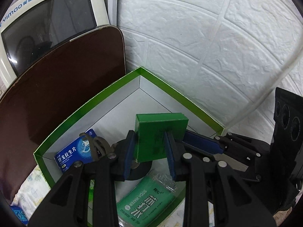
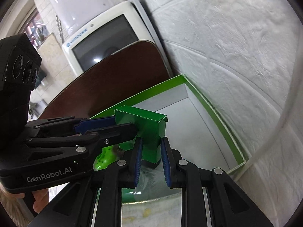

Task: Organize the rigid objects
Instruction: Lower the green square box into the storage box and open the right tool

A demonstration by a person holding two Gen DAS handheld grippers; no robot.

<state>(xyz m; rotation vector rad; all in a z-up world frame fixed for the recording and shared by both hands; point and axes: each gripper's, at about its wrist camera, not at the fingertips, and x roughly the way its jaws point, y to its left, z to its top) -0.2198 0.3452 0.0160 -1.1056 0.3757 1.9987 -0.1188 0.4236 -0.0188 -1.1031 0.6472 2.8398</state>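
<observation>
- Left gripper [image 1: 150,151] is clamped on a small green box [image 1: 161,132], blue pads pressed on its sides
- Right gripper [image 2: 150,157] grips the same box [image 2: 145,130] from the other end
- The box hangs above a white tray [image 1: 113,102] with a green rim
- In the tray lie a blue box [image 1: 75,154], a black tape roll [image 1: 139,168] and a green packet [image 1: 144,204]
- A brown board [image 1: 62,87] and a monitor [image 1: 47,19] stand behind, against a white wall [image 1: 208,37]

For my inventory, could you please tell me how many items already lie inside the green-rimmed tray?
3 show: a blue medicine box near the left wall, a black tape roll in the middle, and a green soda-water packet nearest the camera. The claws may hide more.
</observation>
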